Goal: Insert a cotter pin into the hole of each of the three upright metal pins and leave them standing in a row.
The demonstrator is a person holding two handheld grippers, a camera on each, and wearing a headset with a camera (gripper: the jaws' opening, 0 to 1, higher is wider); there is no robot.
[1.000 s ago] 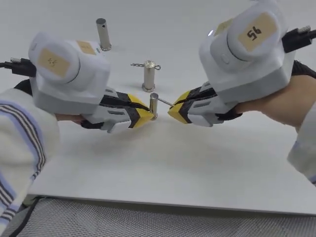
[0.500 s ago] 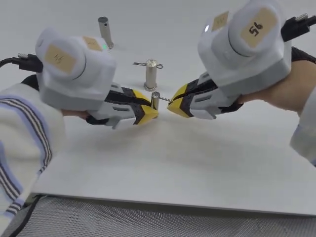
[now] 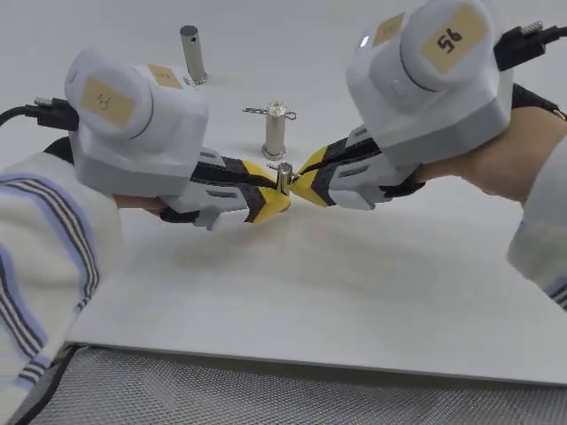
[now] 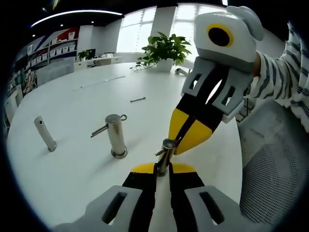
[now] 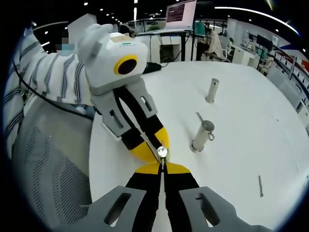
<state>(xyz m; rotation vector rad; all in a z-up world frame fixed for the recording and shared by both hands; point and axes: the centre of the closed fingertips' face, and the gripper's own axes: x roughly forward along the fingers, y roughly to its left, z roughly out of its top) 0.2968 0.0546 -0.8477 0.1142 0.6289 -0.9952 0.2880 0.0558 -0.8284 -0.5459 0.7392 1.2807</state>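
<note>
My left gripper (image 3: 275,197) (image 4: 162,170) is shut on the lower shaft of the nearest upright metal pin (image 3: 284,175) (image 4: 165,153), holding it on the white table. From the right, my right gripper (image 3: 303,181) (image 5: 162,168) is shut on a cotter pin, its yellow tips almost against the pin head (image 5: 162,152). The cotter pin's end pokes out of the far side of the hole (image 4: 158,152). The middle metal pin (image 3: 275,133) (image 4: 116,136) (image 5: 202,135) stands with a cotter pin through it. A far metal pin (image 3: 190,53) (image 4: 44,133) (image 5: 212,91) stands bare.
The three pins stand on a white table (image 3: 354,283) whose front edge meets grey mesh (image 3: 266,394). One loose cotter pin (image 4: 137,100) (image 5: 260,185) lies farther out on the table. A potted plant (image 4: 164,48) stands at the far end.
The right gripper has moved left toward the near pin, and the stretch of cotter pin showing between them has shrunk to almost nothing. The left gripper keeps its hold.
</note>
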